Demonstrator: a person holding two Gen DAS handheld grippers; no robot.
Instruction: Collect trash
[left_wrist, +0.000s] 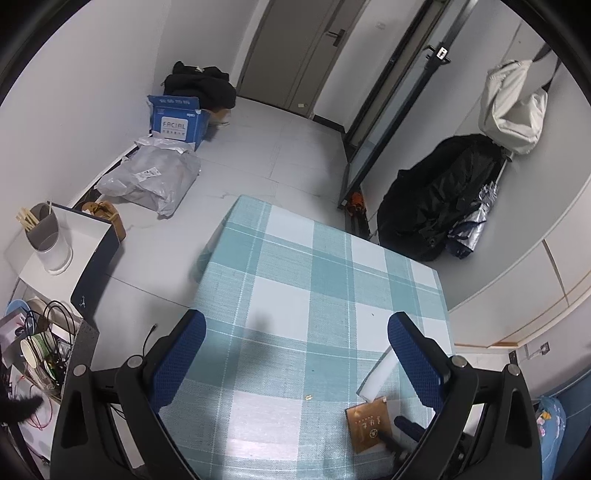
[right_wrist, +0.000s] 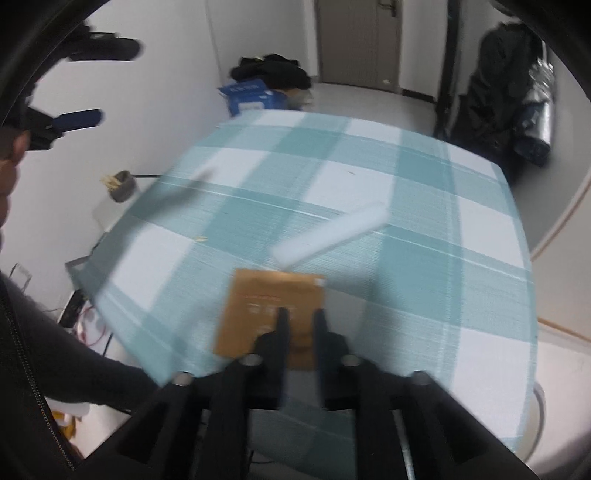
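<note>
The brown packet (right_wrist: 267, 314) lies flat on the checked tablecloth (right_wrist: 351, 177) at its near edge, and the right gripper (right_wrist: 300, 315) is on it, its two dark fingers drawn close together, one on either side of the packet's near half. The picture is blurred, so I cannot tell whether the pads press on it or only stand over it.

The packet looks like a thin, light foil or paper sachet with a serrated top edge. It should bend easily and slide on the cloth, so its near edge, lifted a little off the cloth, seems the best place to pinch. In the left wrist view pale characters run across the packet (left_wrist: 369, 424) but are too small to read.

Just beyond the packet lies a white foam strip (right_wrist: 328, 236), probably weightless, soft and easily dented (take it across its narrow width). A small crumb (left_wrist: 308, 397) sits left of the packet.

The left gripper (left_wrist: 295, 354) hovers over the cloth, blue pads spread wide, nothing between them.

Far beyond the packet, on the floor, a blue carton (left_wrist: 177, 120) reads "FACIAL".
</note>
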